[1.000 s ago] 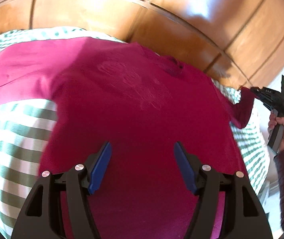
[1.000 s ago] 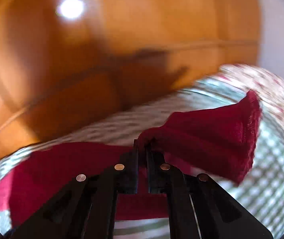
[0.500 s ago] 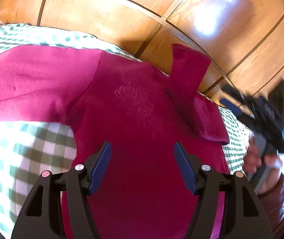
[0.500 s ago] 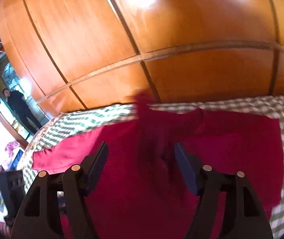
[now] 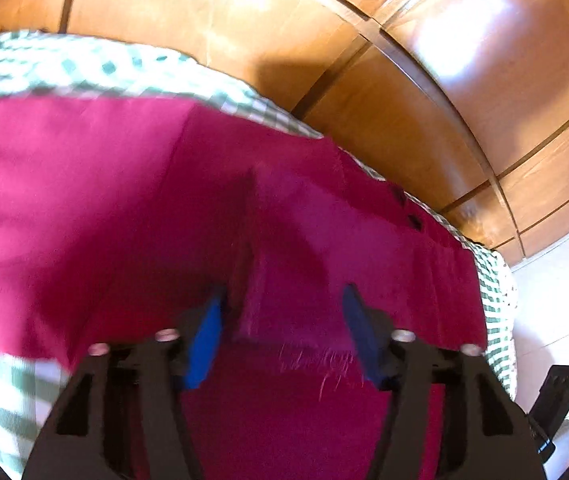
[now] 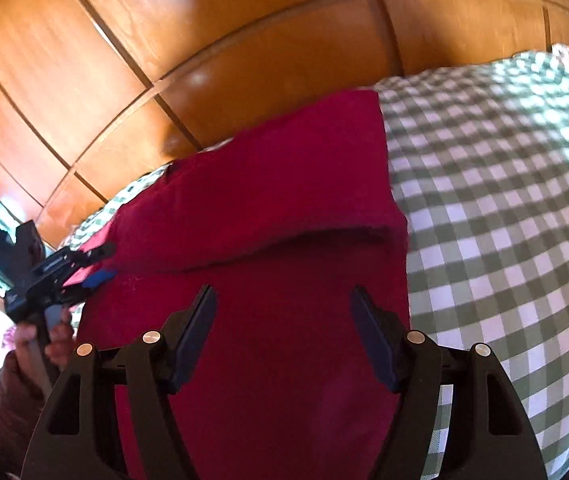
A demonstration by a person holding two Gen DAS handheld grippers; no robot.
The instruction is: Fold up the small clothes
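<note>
Jaws on both tools stand wide apart and hold nothing. The left gripper (image 5: 282, 328) hovers low over the crimson sweater (image 5: 132, 208), its blue pads (image 5: 203, 344) straddling the fringed cuff end of the folded-in sleeve (image 5: 296, 264). The right gripper (image 6: 282, 332) hangs over the garment's right side, where the sleeve fold (image 6: 268, 196) lies across the body toward 10 o'clock.

The sweater lies on the green-and-white checked bedcover (image 6: 504, 220), collar toward 12 o'clock near the wooden wardrobe panels (image 6: 244, 40). The other sleeve (image 5: 44, 152) is spread flat toward 9 o'clock in the left wrist view; it is judged the next part to fold.

Risks noted:
- The folded sleeve sits raised, with a loose rolled edge rather than a pressed crease. Any drag from a passing pad would likely open it.
- The left gripper is very near the cuff. Closing here would catch the sleeve already placed, not the spread one.
- The knit is thick and soft. A pinch may take up two layers and lift the body with the sleeve.
- The bedcover is loose cloth. A deep grasp could gather it with the sweater.
- The left wrist view is blurred, so actual contact with the fabric cannot be told.
</note>
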